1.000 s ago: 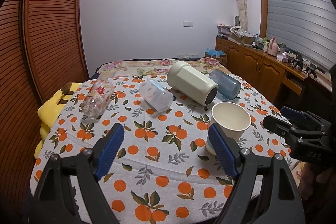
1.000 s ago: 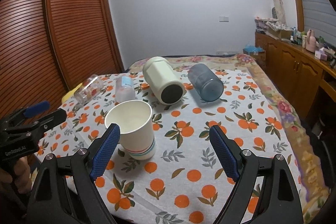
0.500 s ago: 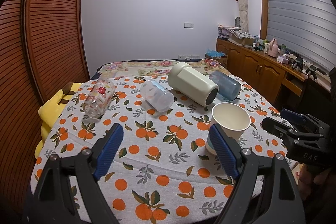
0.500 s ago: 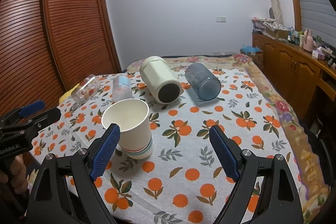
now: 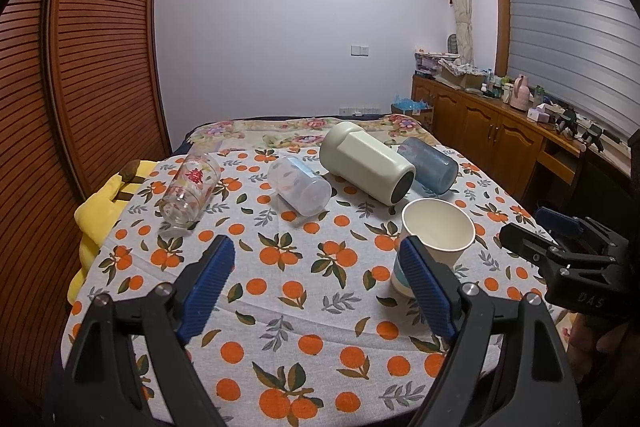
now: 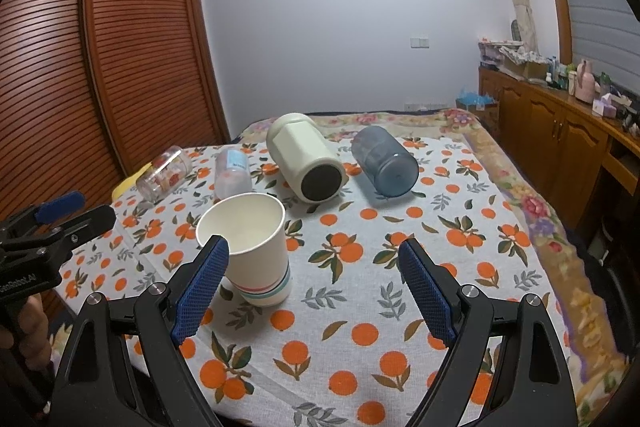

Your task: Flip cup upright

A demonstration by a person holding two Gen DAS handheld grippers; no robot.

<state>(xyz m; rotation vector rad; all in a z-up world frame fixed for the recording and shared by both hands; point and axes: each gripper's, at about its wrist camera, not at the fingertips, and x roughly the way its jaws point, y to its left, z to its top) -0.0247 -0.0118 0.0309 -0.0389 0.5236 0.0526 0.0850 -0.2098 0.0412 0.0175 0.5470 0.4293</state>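
Observation:
A white paper cup [image 5: 436, 239] [image 6: 252, 247] stands upright on the orange-print tablecloth [image 5: 304, 291]. Four cups lie on their sides behind it: a cream mug [image 5: 366, 163] [image 6: 306, 163], a blue tumbler [image 5: 430, 165] [image 6: 384, 161], a frosted plastic cup [image 5: 298, 185] [image 6: 232, 173] and a printed glass [image 5: 190, 189] [image 6: 164, 173]. My left gripper [image 5: 316, 287] is open and empty, above the near table edge. My right gripper [image 6: 314, 289] is open and empty, its left finger [image 6: 200, 287] just in front of the paper cup.
A wooden slatted wardrobe [image 5: 80, 67] stands left of the table. A yellow cushion [image 5: 96, 215] lies at the table's left edge. A wooden cabinet [image 5: 500, 143] with clutter runs along the right wall. The right gripper shows at the right of the left wrist view [image 5: 560, 255].
Both grippers have drawn back and risen a little from the table; the cups look slightly farther. Nothing on the table has moved.

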